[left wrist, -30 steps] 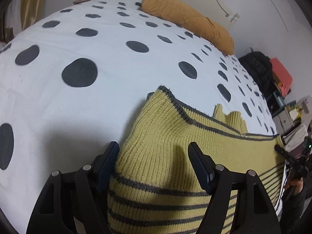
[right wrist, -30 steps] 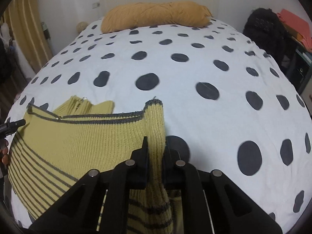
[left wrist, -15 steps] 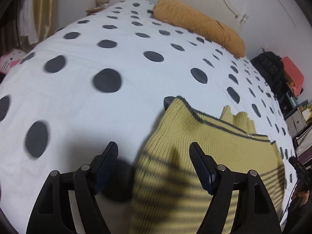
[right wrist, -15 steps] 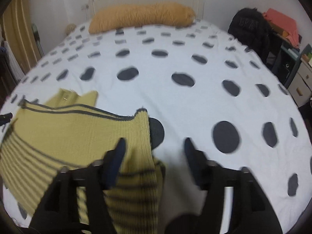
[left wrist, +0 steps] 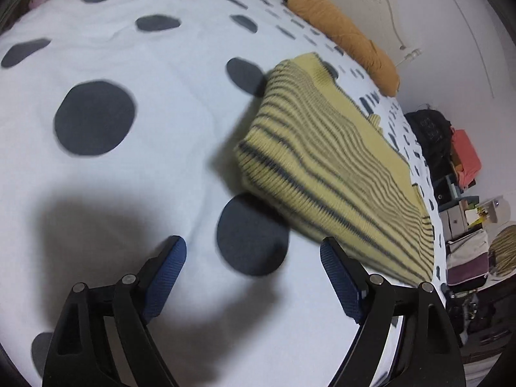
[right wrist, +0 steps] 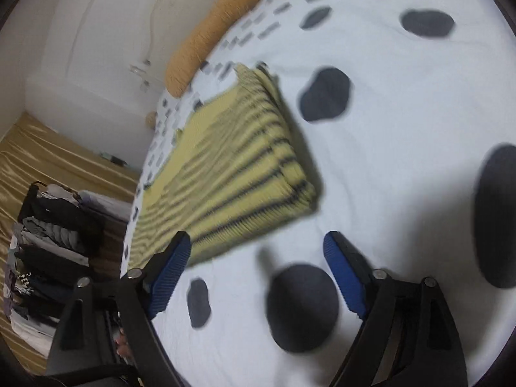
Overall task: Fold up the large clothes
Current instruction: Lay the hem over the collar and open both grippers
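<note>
A yellow knit sweater with grey stripes (left wrist: 329,158) lies folded flat on the white bedspread with dark dots (left wrist: 135,148). In the left wrist view my left gripper (left wrist: 253,258) is open and empty, above the bedspread just short of the sweater's near edge. In the right wrist view the sweater (right wrist: 225,174) lies ahead and to the left. My right gripper (right wrist: 256,251) is open and empty, its left finger close to the sweater's near edge. Both views are motion-blurred.
An orange bolster pillow (left wrist: 342,32) lies at the head of the bed by the white headboard. A black bag and boxes (left wrist: 432,132) stand beside the bed. A rack of dark clothes (right wrist: 48,245) and a gold curtain (right wrist: 48,158) stand off the other side.
The right gripper opened and let go of the sweater. Both grippers drew back and swung apart. The sweater now lies folded in a thicker stack on the bed.
</note>
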A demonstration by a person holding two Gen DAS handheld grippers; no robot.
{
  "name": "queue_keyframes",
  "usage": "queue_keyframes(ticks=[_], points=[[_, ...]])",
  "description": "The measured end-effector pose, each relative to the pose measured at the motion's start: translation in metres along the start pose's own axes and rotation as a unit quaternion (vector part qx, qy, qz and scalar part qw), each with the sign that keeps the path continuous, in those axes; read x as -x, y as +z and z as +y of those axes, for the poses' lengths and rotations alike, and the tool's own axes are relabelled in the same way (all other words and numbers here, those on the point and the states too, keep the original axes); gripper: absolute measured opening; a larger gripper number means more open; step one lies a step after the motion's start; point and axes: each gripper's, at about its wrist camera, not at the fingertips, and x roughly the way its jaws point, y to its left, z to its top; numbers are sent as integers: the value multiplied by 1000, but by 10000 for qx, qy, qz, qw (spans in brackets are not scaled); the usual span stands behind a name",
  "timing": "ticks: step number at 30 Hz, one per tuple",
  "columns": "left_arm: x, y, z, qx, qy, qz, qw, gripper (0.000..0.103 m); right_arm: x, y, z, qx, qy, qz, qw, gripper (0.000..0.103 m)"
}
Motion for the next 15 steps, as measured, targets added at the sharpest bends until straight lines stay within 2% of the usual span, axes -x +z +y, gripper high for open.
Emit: queue_keyframes(ticks=[3, 5, 8, 10, 13, 15], points=[[-12, 12, -13, 160, -548, -109, 9983, 86, -32, 10, 12, -283, 650, 86, 9974, 87], [-32, 21, -19, 396, -834, 52, 9957, 86, -52, 16, 15, -401, 523, 6, 9978, 88], [-53, 29, -29, 544, -720, -14, 9959, 88, -66, 22, 17, -430, 649, -141, 9969, 89], [-56, 33, -36, 524, -645, -93, 9965, 91, -65, 23, 17, -606, 600, -59, 9963, 86], [-56, 35, -34, 598, -707, -79, 9957, 91, -37, 9, 5, -1088, 392, 79, 9933, 82], [-54, 34, -29, 597, -776, -64, 9952, 91, -14, -5, -3, -1190, 464, 16, 9918, 81]])
